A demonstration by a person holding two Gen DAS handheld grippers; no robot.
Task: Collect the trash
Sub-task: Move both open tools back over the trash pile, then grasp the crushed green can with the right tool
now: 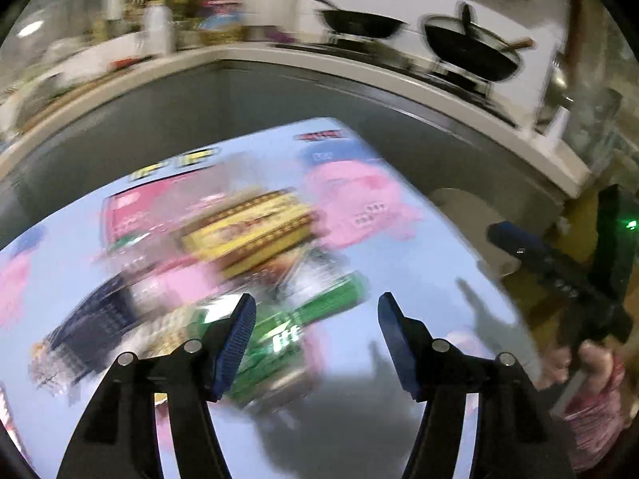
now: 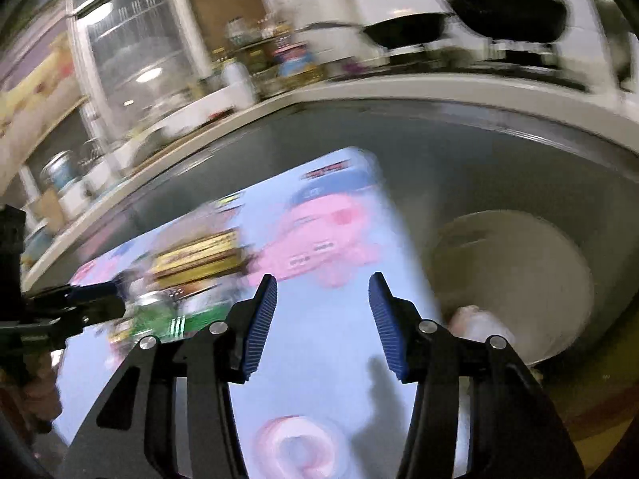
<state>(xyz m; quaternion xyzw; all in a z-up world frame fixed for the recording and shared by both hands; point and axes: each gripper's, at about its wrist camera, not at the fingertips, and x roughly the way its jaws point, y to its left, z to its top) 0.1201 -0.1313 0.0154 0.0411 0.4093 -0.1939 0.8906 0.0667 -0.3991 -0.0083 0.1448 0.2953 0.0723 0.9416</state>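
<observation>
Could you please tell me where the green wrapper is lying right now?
In the left wrist view the green wrapper lies on the light blue cartoon table cover, just ahead of the open left tongs, below the yellow box in the trash pile.

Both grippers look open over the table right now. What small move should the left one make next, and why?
Probably ease the left gripper forward and down onto the green wrapper. Its jaws are open and empty, and that wrapper lies nearest, between the fingertips, at the near edge of the trash pile on the blue tablecloth. The frames are blurred, so slow down first.
</observation>
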